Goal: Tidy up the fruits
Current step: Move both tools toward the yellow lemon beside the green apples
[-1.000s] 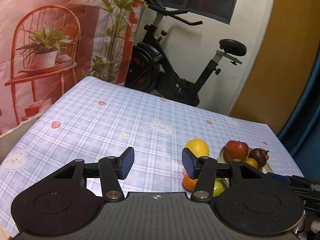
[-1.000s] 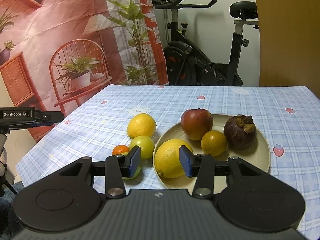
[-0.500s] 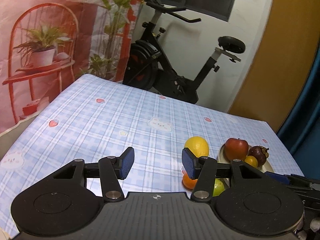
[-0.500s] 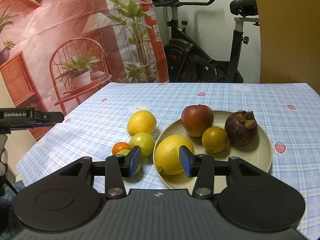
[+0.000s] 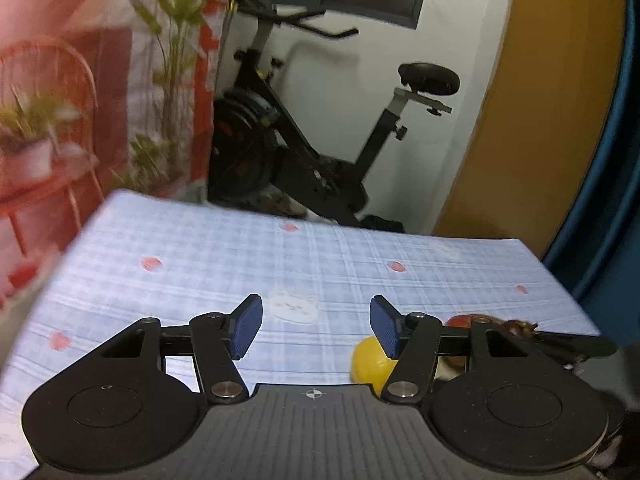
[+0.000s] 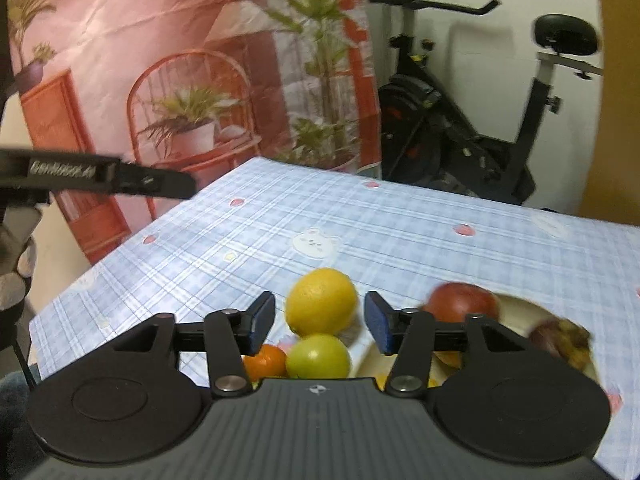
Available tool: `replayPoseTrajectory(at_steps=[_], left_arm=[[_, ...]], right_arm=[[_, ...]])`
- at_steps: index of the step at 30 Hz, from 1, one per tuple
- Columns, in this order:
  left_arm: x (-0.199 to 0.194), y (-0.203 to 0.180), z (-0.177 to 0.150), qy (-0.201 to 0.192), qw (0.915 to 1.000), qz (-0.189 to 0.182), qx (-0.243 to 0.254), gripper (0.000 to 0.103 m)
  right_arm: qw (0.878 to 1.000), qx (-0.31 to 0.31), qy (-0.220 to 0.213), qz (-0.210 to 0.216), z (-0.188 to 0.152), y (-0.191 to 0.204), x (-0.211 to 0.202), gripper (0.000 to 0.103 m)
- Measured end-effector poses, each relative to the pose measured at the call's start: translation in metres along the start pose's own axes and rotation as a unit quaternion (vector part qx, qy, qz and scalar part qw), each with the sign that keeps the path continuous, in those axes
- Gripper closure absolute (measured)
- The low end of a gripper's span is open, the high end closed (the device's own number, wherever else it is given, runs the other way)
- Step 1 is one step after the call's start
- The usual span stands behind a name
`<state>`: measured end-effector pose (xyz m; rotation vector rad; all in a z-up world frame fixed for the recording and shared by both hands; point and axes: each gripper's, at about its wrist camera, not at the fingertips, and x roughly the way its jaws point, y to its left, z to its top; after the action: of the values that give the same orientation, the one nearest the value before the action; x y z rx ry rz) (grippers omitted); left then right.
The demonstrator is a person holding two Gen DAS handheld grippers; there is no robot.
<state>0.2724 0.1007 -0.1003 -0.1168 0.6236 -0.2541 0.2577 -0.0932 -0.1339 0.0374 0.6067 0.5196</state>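
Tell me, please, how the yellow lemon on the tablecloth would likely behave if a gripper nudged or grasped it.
The lemon looks rounded and sits loose on the flat tablecloth, so a nudge would probably roll it. Its smooth, curved skin might slip between flat pads unless gripped across its middle.

The left claw [image 5: 316,326] has just been opening its blue pads with nothing between them, above the blue checked tabletop [image 5: 224,264], with a yellow lemon [image 5: 366,364] peeking out beside its right pad.
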Motion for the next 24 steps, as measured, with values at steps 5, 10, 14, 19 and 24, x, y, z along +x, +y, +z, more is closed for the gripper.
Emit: replayPoseTrajectory(at_steps=[5,10,14,19,24], left_arm=[[0.039,0.010,-0.012,0.048,0.9978,-0.037,-0.026,0.041],[0.069,0.013,-0.025,0.080,0.9940,-0.065,-0.036,0.041],[0.080,0.008,-0.027,0.083,0.9919,-0.086,-0.042,0.040],[0.092,-0.005,-0.033,0.096,0.9899,-0.102,-0.024,0.040],[0.100,-0.008,-0.039,0.108,0.9888,-0.101,-0.023,0.040]], right_arm=[[0.999,-0.012,0.036,0.006,0.007,0.003,0.036,0.038],[0.998,-0.008,0.070,0.000,0.006,-0.003,0.061,0.038],[0.997,0.010,0.081,-0.005,0.005,-0.010,0.072,0.038],[0.996,0.009,0.091,-0.001,0.005,-0.010,0.080,0.039],[0.995,0.005,0.099,0.002,0.005,-0.009,0.086,0.040]])
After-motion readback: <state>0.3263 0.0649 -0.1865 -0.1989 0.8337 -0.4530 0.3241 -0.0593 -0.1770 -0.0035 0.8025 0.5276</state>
